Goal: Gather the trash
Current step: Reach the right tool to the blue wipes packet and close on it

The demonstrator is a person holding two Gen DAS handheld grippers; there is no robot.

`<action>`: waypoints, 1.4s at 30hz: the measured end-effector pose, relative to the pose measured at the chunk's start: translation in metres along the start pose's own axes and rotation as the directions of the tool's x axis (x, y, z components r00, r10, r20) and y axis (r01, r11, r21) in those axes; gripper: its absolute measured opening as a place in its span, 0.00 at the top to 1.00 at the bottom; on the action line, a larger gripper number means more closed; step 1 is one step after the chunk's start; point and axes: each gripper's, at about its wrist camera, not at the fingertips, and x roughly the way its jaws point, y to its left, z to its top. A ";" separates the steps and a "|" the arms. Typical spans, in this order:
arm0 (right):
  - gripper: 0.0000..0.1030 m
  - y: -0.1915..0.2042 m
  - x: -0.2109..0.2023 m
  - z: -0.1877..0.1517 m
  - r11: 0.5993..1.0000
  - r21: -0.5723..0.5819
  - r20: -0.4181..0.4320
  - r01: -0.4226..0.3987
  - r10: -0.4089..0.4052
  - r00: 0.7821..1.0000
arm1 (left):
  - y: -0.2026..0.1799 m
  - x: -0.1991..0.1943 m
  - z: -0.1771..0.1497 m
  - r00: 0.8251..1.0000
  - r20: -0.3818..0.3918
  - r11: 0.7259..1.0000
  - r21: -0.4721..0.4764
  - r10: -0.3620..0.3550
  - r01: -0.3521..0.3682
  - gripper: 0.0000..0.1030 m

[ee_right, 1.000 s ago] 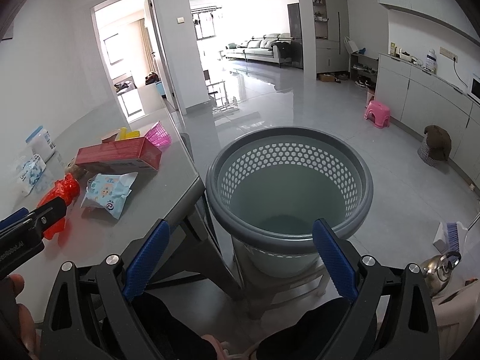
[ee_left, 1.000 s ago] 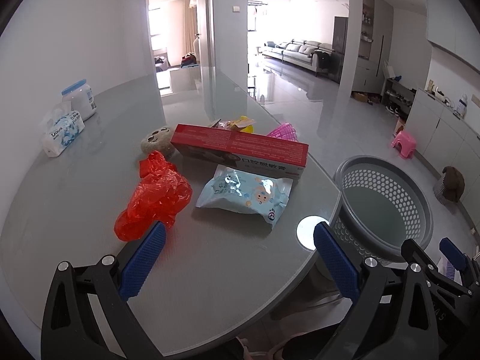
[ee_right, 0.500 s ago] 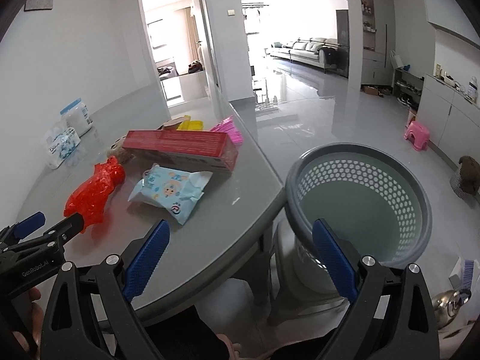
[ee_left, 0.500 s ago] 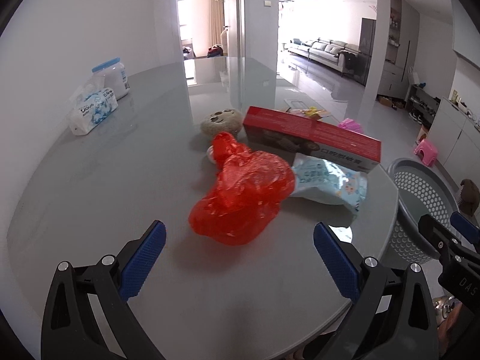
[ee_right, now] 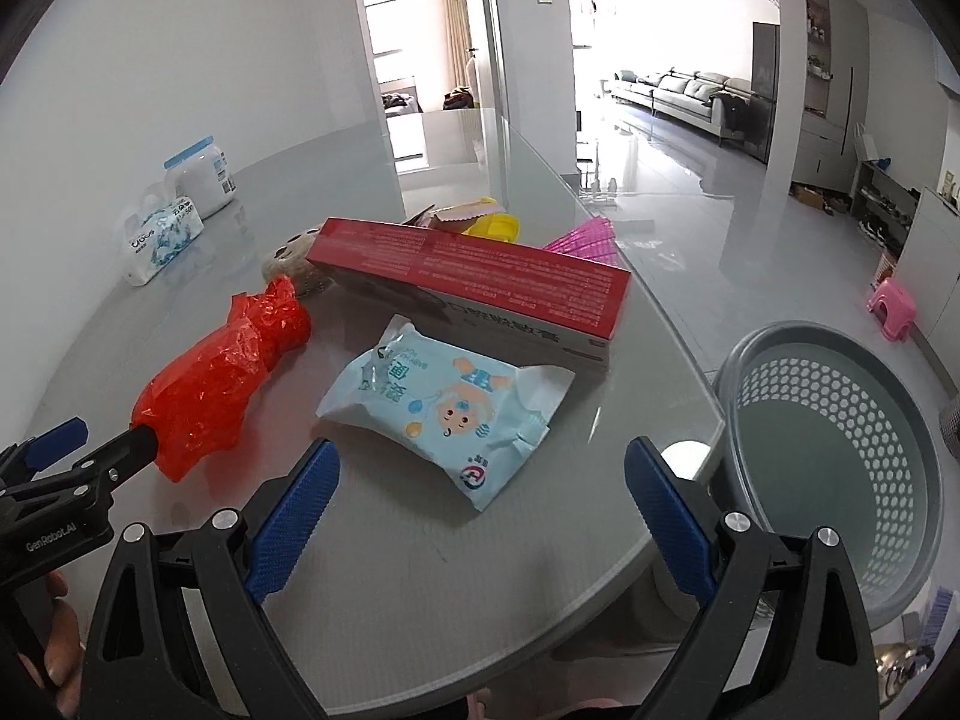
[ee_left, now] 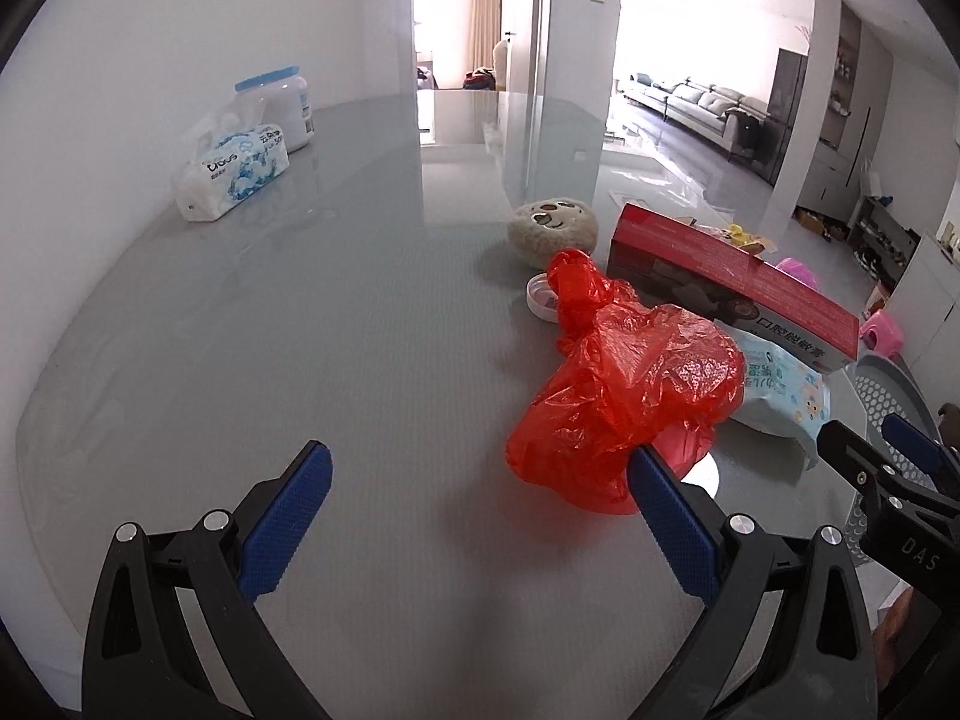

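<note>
A crumpled red plastic bag (ee_left: 624, 396) lies on the grey table (ee_left: 336, 348), just ahead of my left gripper's right finger; it also shows in the right wrist view (ee_right: 222, 384). My left gripper (ee_left: 480, 474) is open and empty, low over the table. A light-blue wipes packet (ee_right: 444, 402) lies in front of my right gripper (ee_right: 480, 468), which is open and empty near the table's edge. Behind the packet lies a long red box (ee_right: 480, 288). A grey perforated basket (ee_right: 840, 456) stands beside the table at the right.
A round plush toy (ee_left: 552, 228) and a small white lid (ee_left: 543, 300) lie behind the red bag. A tissue pack (ee_left: 231, 171) and a white jar (ee_left: 282, 105) stand at the far left. Yellow and pink items (ee_right: 576, 237) lie behind the box.
My left gripper has swung left and closer to the red bag. My right gripper has turned left from the basket toward the table and the wipes packet. Both stay open.
</note>
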 end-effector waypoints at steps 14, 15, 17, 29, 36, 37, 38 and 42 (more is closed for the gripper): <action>0.11 0.017 0.029 0.016 0.990 -0.140 -0.019 -0.004 0.001 1.000 | -0.003 -0.003 0.001 1.000 0.007 1.000 0.008 0.000 0.000 0.06; 0.11 0.018 0.030 0.016 0.988 -0.153 -0.019 -0.002 -0.001 1.000 | -0.003 -0.004 0.001 1.000 0.008 1.000 0.009 -0.003 0.003 0.06; 0.11 0.022 0.033 0.017 0.985 -0.174 -0.020 -0.004 0.001 1.000 | -0.004 -0.006 0.001 1.000 0.009 1.000 0.011 -0.007 0.006 0.06; 0.11 0.043 0.058 0.019 0.951 -0.307 -0.039 0.027 -0.041 0.998 | -0.002 -0.009 0.002 1.000 0.009 1.000 -0.001 -0.008 0.008 0.06; 0.12 0.044 0.061 0.019 0.951 -0.309 -0.032 0.014 -0.026 0.999 | -0.002 -0.013 0.001 1.000 0.010 1.000 -0.002 -0.008 0.009 0.06; 0.12 0.044 0.061 0.019 0.951 -0.308 -0.034 0.010 -0.021 0.999 | -0.002 -0.013 0.001 1.000 0.010 1.000 -0.003 -0.008 0.008 0.06; 0.16 0.044 0.061 0.018 0.952 -0.306 -0.035 0.004 -0.016 0.999 | -0.002 -0.014 0.001 1.000 0.011 1.000 -0.003 -0.008 0.008 0.06; 0.38 0.042 0.060 0.017 0.955 -0.297 -0.052 -0.023 0.008 0.999 | -0.004 -0.019 0.002 1.000 0.022 1.000 0.000 -0.014 0.014 0.06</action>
